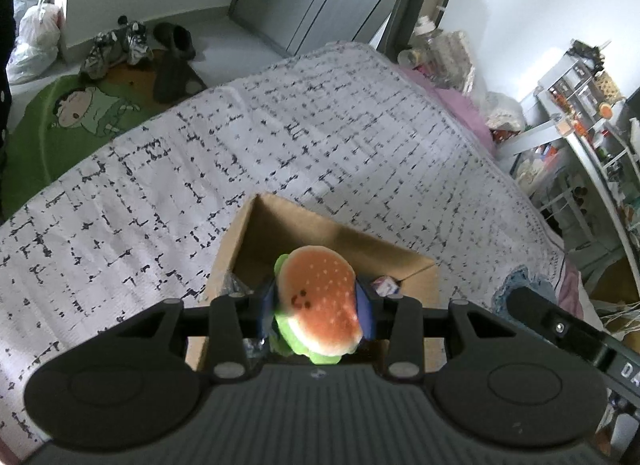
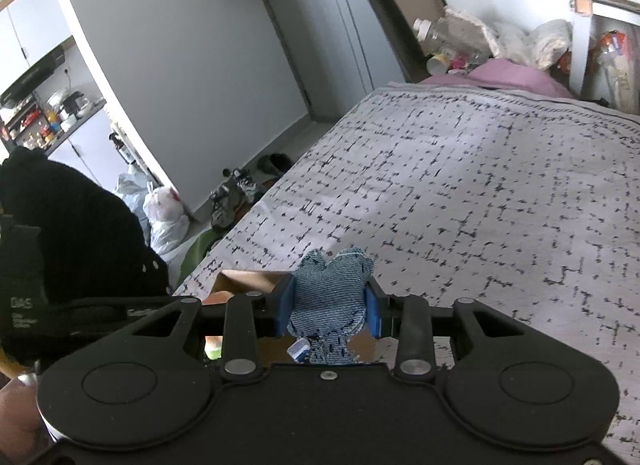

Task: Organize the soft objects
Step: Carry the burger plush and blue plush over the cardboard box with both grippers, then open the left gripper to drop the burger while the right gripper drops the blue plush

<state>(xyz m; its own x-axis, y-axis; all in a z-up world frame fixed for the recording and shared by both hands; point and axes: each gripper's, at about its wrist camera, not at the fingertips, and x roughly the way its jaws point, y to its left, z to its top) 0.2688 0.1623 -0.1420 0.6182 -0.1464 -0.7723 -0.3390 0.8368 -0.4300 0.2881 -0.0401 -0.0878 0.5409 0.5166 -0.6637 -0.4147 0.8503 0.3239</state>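
While both hands hang over the bed [image 1: 360, 137], each set of tongs carries a toy. The left tongs [image 1: 318, 305] are pinched on a burger plush [image 1: 320, 301], blue pads squeezing its sides, the bun face turned up at the camera and a green lettuce frill bulging at 6 o'clock. Directly beneath sits an open cardboard box [image 1: 280, 233] on the patterned bedspread, so this looks like a carry lined up for a drop. Small items already lie in the box bottom; I can't tell what they are.

Over to the right tongs [image 2: 330, 307]: narrow, clamped on a denim plush [image 2: 330, 297] around its middle, lobes poking up at 12 o'clock, the lower part and a small tag dangling at 6. From here the box [image 2: 244, 281] shows at 10 o'clock of the toy, with part of it under the tongs. The right tongs appear close to the box, not yet clearly centred on it.

Room to move? Plenty of bare bedspread from 12 through 3 o'clock. The near edge of the bed falls away at 9 to 10 o'clock toward a green rug [image 1: 60, 113] and shoes [image 1: 120, 45]. Two tools crowd one box mouth, so I'd judge taking turns the safer call.
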